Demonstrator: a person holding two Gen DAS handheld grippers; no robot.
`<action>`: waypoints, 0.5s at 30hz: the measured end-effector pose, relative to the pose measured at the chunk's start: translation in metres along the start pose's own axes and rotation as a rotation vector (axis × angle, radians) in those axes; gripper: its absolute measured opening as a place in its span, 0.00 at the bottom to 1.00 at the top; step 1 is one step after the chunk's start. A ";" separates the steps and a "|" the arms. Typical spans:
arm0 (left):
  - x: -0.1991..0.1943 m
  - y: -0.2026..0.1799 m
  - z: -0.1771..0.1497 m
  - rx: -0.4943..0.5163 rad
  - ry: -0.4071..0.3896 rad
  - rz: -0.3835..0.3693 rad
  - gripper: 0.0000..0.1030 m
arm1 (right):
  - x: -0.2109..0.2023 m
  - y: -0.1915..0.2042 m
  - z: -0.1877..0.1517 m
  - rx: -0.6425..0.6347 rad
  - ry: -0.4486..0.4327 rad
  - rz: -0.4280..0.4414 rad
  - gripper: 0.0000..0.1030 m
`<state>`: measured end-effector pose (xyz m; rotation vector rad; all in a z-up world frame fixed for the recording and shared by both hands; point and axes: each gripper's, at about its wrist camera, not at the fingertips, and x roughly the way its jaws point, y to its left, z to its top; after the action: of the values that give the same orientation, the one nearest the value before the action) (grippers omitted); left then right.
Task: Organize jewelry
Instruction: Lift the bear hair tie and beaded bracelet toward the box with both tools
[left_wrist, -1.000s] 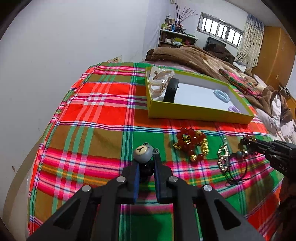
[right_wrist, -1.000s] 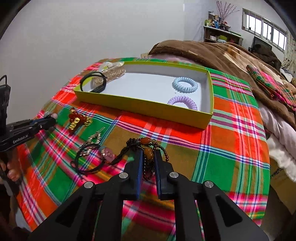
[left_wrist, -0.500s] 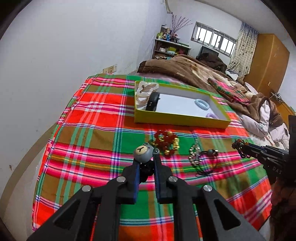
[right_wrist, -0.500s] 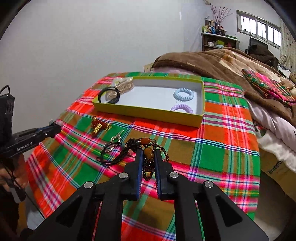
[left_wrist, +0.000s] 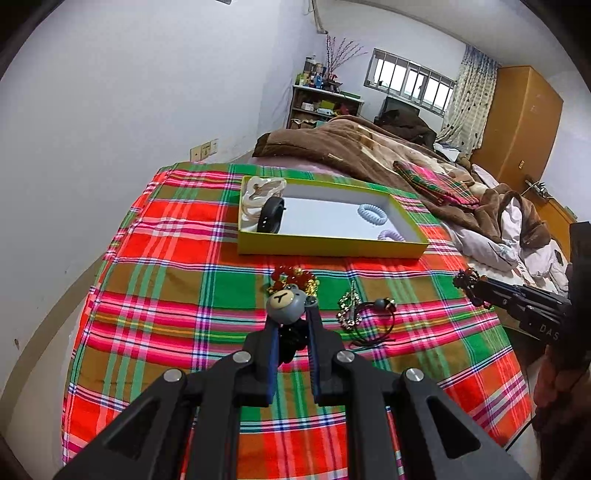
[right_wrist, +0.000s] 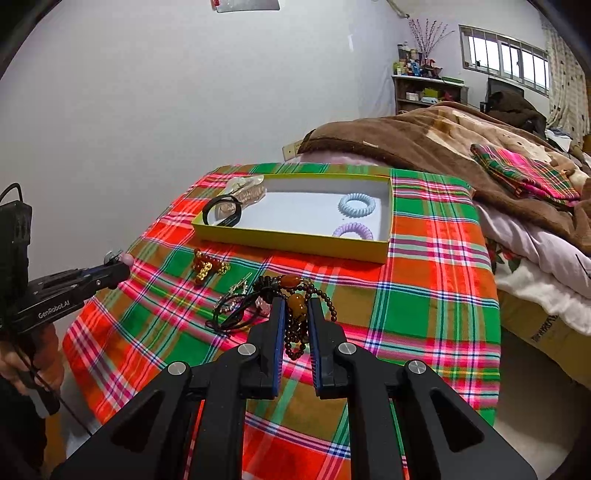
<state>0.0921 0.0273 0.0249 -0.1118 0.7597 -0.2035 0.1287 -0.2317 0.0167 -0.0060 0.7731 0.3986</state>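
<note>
A: What has the left gripper (left_wrist: 291, 317) got?

B: In the left wrist view, lower middle of the frame, its 2 jaws are drawn in close on a grey bear-head charm (left_wrist: 285, 302). The bear's face sits just above the fingertips and a dark tuft hangs between the pads.

A: And the right gripper (right_wrist: 295, 314)?

B: In the right wrist view its jaws are nearly together around a dark beaded bracelet with amber stones (right_wrist: 297, 306). 1 amber stone sits right between the tips, and loops of small brown beads hang down between the pads and out to the right.

A: Where is the box?

B: The yellow tray (right_wrist: 291, 242) lies above the gripper in the frame, on the plaid cloth (right_wrist: 436, 295), well apart from the tips. Inside it, a pale blue coil hair tie (right_wrist: 356, 205) and a lilac coil hair tie (right_wrist: 352, 232) lie at the right end, with a black band (right_wrist: 221, 210) and a clear hair claw (right_wrist: 245, 188) at the left.

A: Anything loose on the cloth?

B: Between tray and grippers, a red and gold bead cluster (right_wrist: 207, 266), and a silver chain piece (right_wrist: 236, 290) lying against a black cord hair tie (right_wrist: 236, 317) just left of the right gripper's tips.
</note>
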 end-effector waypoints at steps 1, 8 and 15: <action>0.001 -0.002 0.002 0.004 -0.001 -0.002 0.14 | 0.000 -0.001 0.001 0.001 -0.001 -0.002 0.12; 0.010 -0.014 0.018 0.036 -0.004 -0.018 0.14 | 0.007 -0.006 0.017 0.003 -0.010 -0.017 0.12; 0.031 -0.024 0.043 0.068 0.002 -0.037 0.14 | 0.021 -0.017 0.038 0.010 -0.018 -0.036 0.12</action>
<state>0.1402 -0.0016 0.0392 -0.0615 0.7523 -0.2638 0.1746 -0.2344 0.0274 -0.0074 0.7557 0.3598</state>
